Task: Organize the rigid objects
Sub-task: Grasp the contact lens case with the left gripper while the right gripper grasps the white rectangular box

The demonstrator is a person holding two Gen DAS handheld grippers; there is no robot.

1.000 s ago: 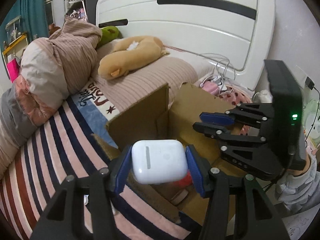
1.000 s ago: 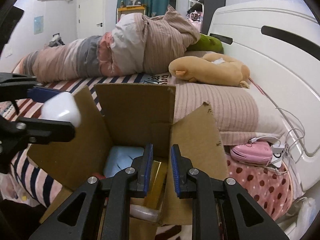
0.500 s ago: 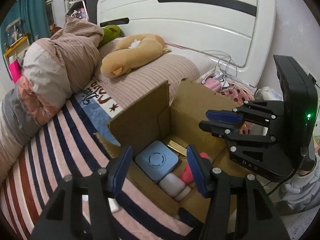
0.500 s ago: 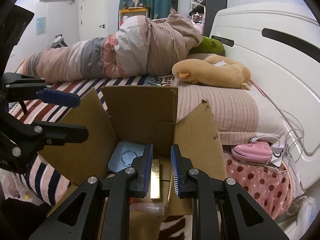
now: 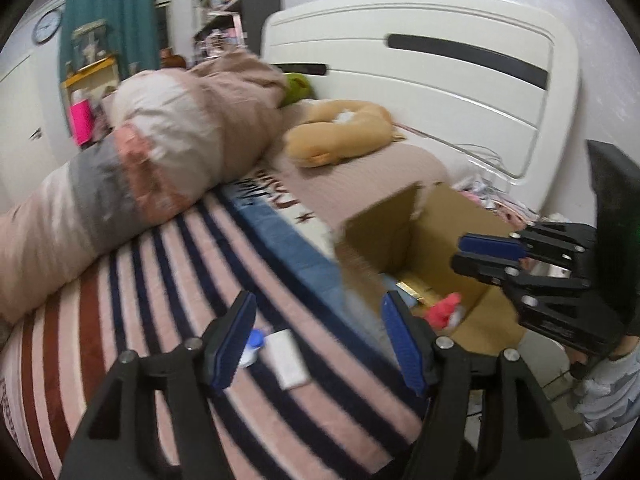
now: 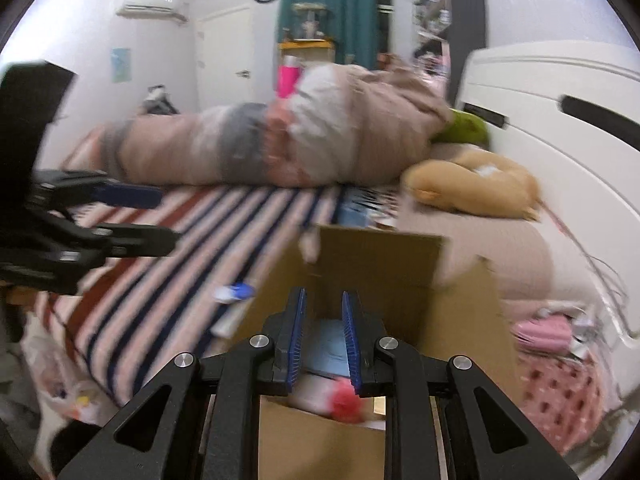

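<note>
Left wrist view: left gripper fingers spreading, empty, aimed at flat white rectangular case on striped bed; brown cardboard box beyond right finger. Next: straddle case, pinch. Right gripper fingers pressed near-together, empty, above box.

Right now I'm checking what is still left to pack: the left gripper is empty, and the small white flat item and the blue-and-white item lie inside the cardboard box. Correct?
Not quite. The left gripper is empty, its jaws opening, but the small white flat item and the blue-and-white item lie on the striped bedspread, outside the cardboard box. The left wrist view shows it.
</note>
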